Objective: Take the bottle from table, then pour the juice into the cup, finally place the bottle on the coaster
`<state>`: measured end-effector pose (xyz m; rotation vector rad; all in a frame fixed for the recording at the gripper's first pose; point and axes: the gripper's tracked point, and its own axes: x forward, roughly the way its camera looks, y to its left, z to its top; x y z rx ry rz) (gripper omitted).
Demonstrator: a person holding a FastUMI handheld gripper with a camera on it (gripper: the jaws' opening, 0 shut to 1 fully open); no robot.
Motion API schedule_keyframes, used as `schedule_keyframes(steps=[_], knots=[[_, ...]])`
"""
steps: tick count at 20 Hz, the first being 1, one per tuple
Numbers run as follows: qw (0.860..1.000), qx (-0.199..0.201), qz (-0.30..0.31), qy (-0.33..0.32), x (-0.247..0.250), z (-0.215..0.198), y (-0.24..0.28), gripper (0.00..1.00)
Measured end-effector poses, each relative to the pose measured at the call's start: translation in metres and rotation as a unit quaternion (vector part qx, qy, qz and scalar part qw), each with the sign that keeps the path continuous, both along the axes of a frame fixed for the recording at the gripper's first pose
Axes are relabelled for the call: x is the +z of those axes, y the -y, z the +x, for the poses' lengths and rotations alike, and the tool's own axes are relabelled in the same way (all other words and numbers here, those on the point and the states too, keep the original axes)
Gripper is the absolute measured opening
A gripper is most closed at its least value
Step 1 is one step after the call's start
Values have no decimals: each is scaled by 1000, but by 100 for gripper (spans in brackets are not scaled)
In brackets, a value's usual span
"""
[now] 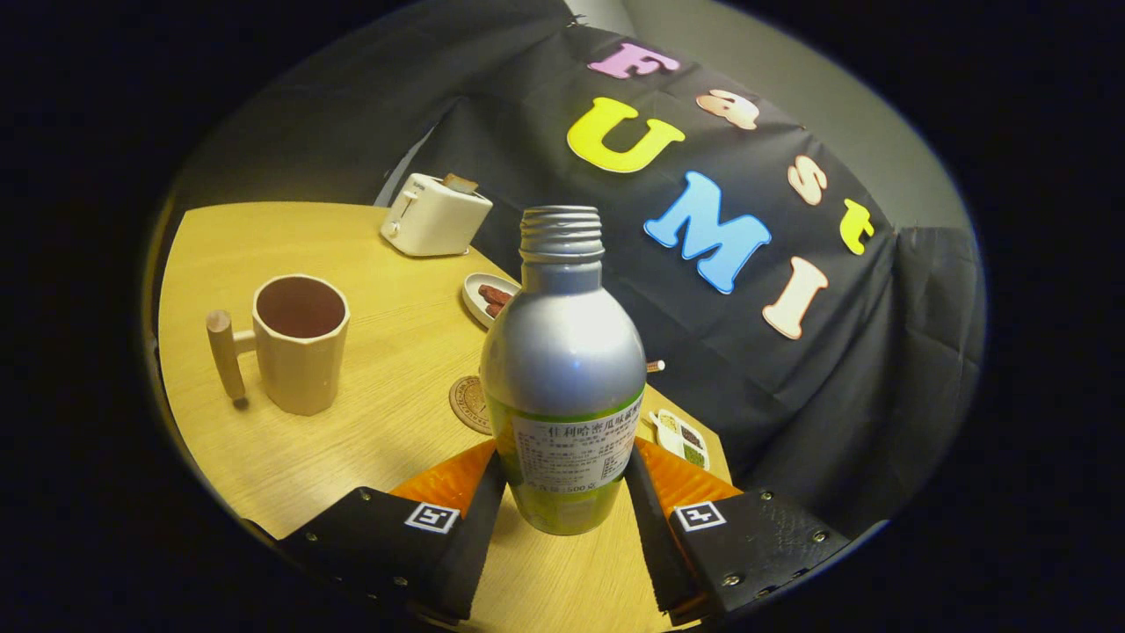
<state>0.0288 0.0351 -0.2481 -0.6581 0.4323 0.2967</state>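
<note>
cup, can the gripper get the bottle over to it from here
Probably yes. The gripper has both fingers pressed on the bottle, uncapped and upright. The cup stands open-mouthed off to the side on the table, with nothing between them; the coaster lies behind the bottle.

glossy metal bottle [562, 352], matt wooden table [352, 440]

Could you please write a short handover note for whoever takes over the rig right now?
Gripper: fingers pressed on both sides of the bottle, low on its label; the bottle looks slightly lifted, cap off.
Cup: on the table beyond the fingers, to the bottle's left; whether it holds juice cannot be told.
Coaster: just behind the bottle, partly hidden, bare.
Done: bottle grasped.
Left: pour into the cup, then set the bottle on the coaster.
</note>
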Motion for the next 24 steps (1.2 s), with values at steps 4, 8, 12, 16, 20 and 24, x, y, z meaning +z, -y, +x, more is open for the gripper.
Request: schedule_keyframes(steps=[4, 8, 12, 16, 20, 24], knots=[[997, 35, -65, 4, 0, -3, -14, 74], [991, 54, -118, -3, -8, -5, -21, 74], [986, 68, -155, -8, -10, -8, -28, 74], [973, 97, -208, -8, -15, -6, -38, 74], [962, 113, -249, -9, -19, -6, -42, 74], [946, 142, -291, 0, -20, -8, -51, 74]])
